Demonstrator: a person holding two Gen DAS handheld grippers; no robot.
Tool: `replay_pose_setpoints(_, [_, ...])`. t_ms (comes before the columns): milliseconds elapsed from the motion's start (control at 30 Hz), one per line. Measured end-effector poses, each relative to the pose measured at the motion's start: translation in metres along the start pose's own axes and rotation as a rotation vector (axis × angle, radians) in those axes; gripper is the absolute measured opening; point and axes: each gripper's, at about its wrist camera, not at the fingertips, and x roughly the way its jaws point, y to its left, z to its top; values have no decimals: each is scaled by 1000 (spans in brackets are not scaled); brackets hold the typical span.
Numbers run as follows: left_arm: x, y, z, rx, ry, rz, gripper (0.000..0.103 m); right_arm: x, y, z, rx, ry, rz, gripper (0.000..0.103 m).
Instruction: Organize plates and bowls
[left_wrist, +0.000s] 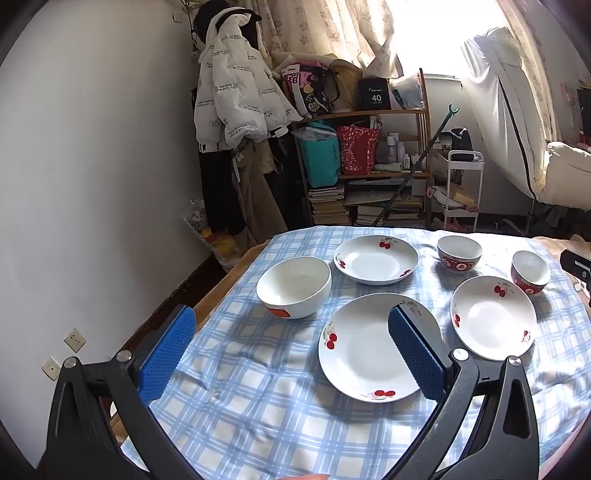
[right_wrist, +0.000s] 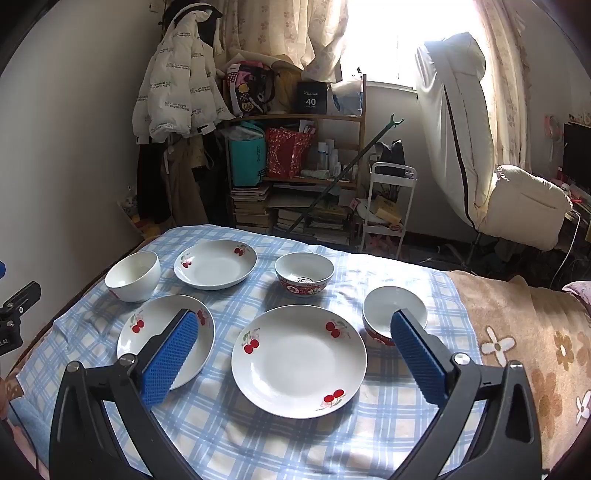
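Three white cherry-print plates and three bowls lie apart on a blue checked cloth (left_wrist: 258, 387). In the left wrist view: near plate (left_wrist: 365, 354), far plate (left_wrist: 376, 259), right plate (left_wrist: 493, 316), large white bowl (left_wrist: 293, 286), two red-patterned bowls (left_wrist: 459, 253) (left_wrist: 530, 271). My left gripper (left_wrist: 291, 328) is open and empty above the cloth, its right finger over the near plate. In the right wrist view my right gripper (right_wrist: 295, 332) is open and empty above the middle plate (right_wrist: 299, 360), with the left plate (right_wrist: 166, 339), far plate (right_wrist: 215, 264), white bowl (right_wrist: 133, 275) and red bowls (right_wrist: 304, 273) (right_wrist: 391, 310) around.
The table's left edge drops to the floor by a white wall (left_wrist: 92, 166). A brown flowered blanket (right_wrist: 524, 343) covers the right side. A cluttered shelf (right_wrist: 295, 166), a white trolley (right_wrist: 388, 206) and a coat rack (left_wrist: 236, 103) stand behind.
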Motion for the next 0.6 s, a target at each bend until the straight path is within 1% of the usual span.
replay_pose_setpoints(167, [1,2,0,-10,1,-12,102,0,0,0,0,1,-1,103])
replay_pose_setpoints(267, [1,1,2,1,-5,-9,102,0,0,0,0,2,-1,103])
replay_pose_setpoints(600, [2,2,1,-7,-10,-11,102,0,0,0,0,1,-2,103])
